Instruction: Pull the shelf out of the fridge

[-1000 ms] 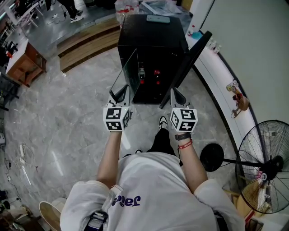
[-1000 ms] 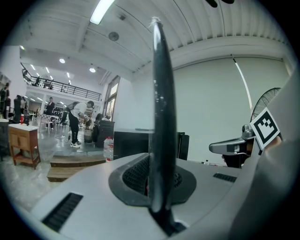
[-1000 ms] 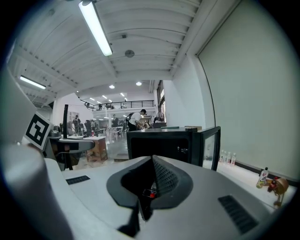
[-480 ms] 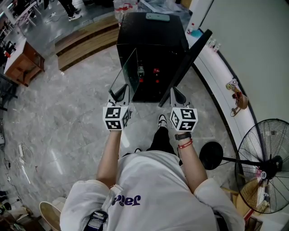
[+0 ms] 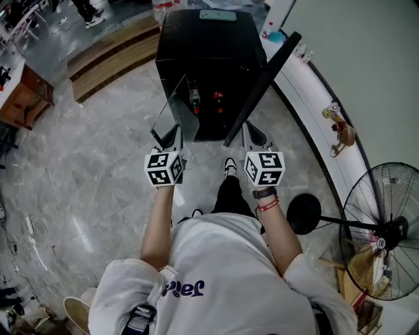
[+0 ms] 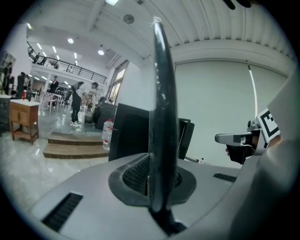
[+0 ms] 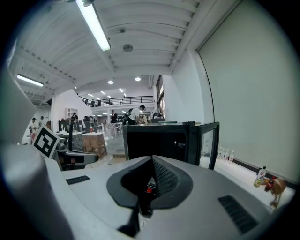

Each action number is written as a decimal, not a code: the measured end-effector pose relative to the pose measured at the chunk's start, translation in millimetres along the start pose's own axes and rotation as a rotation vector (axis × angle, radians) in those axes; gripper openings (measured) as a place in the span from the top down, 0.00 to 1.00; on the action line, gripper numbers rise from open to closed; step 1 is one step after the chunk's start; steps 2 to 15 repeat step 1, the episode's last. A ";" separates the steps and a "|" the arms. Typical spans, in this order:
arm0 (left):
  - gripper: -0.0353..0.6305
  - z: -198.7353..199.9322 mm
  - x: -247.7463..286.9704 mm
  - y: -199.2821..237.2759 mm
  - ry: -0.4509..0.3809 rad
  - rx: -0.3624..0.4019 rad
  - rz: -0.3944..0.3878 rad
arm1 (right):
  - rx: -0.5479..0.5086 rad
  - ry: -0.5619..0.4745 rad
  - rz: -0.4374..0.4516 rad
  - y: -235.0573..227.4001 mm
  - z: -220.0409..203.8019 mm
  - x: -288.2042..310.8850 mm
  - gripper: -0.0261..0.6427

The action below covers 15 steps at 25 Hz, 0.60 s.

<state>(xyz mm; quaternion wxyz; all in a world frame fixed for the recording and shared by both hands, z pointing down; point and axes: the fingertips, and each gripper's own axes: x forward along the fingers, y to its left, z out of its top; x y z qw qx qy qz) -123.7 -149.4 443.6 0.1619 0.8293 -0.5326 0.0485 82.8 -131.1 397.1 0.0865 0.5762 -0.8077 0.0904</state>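
Observation:
A black mini fridge [image 5: 203,46] stands on the floor with its door [image 5: 262,88] swung open to the right. The glass shelf [image 5: 173,111] is outside the fridge, held upright on edge in front of its opening. My left gripper [image 5: 171,139] is shut on the shelf's near edge. In the left gripper view the shelf [image 6: 161,117] rises edge-on from between the jaws. My right gripper [image 5: 252,136] hangs beside the door's lower end, shut with nothing in it. In the right gripper view the fridge [image 7: 154,140] faces my right gripper [image 7: 151,180].
A bottle [image 5: 194,98] and red-marked items [image 5: 218,105] sit inside the fridge. A flat device [image 5: 218,15] lies on its top. A standing fan [image 5: 383,229] is at the right, a white ledge [image 5: 308,85] runs along the wall, and wooden steps [image 5: 111,55] lie at the back left.
The left gripper with the glass shelf has drawn slightly left and away from the fridge. The right gripper stays beside the door, still shut.

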 end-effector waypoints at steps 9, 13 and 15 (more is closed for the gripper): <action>0.91 -5.8 5.5 4.7 0.009 -0.022 0.004 | -0.007 0.002 0.007 -1.5 0.7 4.8 0.95; 0.91 -5.8 5.5 4.7 0.009 -0.022 0.004 | -0.007 0.002 0.007 -1.5 0.7 4.8 0.95; 0.91 -5.8 5.5 4.7 0.009 -0.022 0.004 | -0.007 0.002 0.007 -1.5 0.7 4.8 0.95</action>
